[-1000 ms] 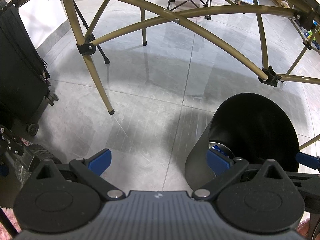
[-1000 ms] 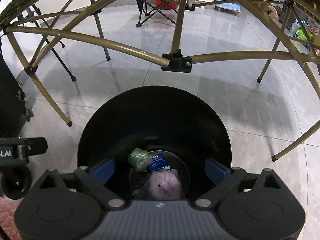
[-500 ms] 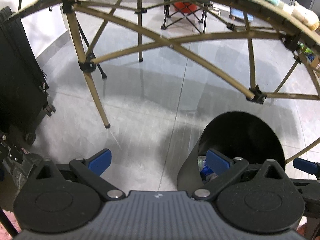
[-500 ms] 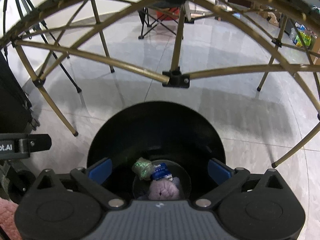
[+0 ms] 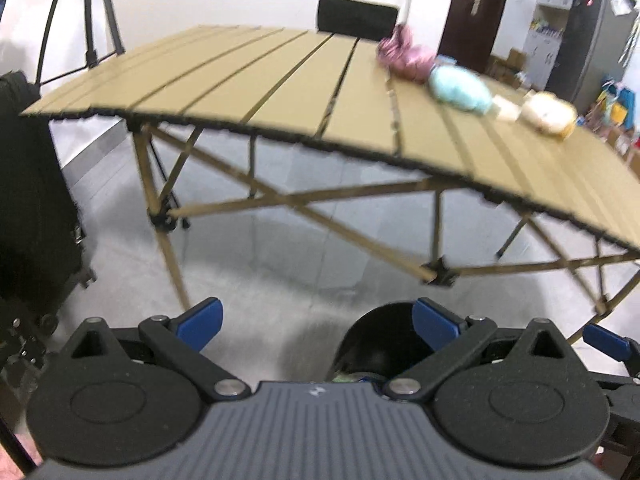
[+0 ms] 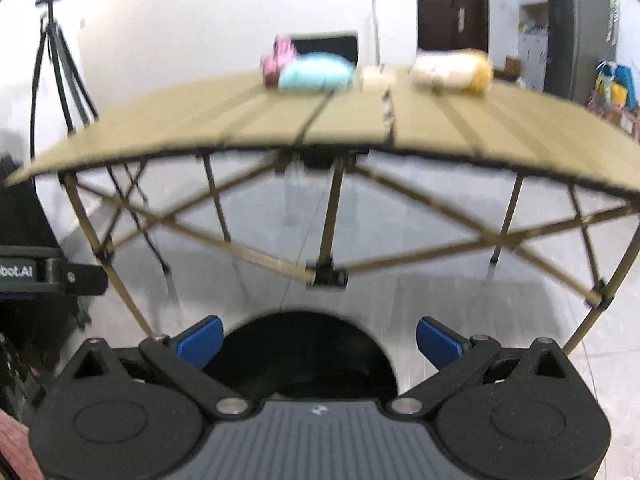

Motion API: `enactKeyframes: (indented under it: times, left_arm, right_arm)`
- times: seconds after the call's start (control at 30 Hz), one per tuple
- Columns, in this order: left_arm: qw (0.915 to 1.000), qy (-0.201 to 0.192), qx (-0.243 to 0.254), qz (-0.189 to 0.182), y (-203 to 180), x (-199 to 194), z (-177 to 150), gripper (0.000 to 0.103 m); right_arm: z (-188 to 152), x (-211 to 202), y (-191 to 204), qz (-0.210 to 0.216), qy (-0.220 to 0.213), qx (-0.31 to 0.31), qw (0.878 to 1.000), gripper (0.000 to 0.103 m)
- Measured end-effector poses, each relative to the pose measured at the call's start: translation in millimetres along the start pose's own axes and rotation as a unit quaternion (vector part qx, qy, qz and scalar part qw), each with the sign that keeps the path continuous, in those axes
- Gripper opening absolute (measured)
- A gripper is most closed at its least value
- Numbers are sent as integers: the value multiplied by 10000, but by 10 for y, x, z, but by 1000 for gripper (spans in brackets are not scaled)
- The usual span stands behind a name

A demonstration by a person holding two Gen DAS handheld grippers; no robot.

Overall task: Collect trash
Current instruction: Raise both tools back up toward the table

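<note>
Both claws released, empty: right claw (image 6: 318, 340) over black bin (image 6: 312, 344), left claw (image 5: 316, 320) just beside bin.

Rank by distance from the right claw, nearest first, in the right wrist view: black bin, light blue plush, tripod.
1. Black bin: on the floor just below the open right claw.
2. Light blue plush: on the tabletop, ahead.
3. Tripod: beyond the table, far left.

black bin (image 6: 304, 344) | upright on floor | under table edge (contents mostly hidden)
</note>
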State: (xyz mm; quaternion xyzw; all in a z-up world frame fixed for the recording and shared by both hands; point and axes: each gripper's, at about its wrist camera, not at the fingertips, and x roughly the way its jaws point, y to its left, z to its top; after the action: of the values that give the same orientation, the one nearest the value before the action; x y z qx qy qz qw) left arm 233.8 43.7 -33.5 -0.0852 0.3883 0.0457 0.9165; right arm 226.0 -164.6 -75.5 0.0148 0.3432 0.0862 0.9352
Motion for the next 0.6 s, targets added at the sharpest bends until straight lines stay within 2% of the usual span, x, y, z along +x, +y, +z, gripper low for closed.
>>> enactKeyframes:
  times: [0.33,0.6]
  left_arm:
    - [9978,-533,338,-209,-476,-219,443,103]
    - [9952,-730,592,-258,-850,-28,953,103]
  right_arm:
    - [404,-497,-293,8,-1013,120,9948,103]
    - [834,-441,-625,-76,-1367,219,9903,103]
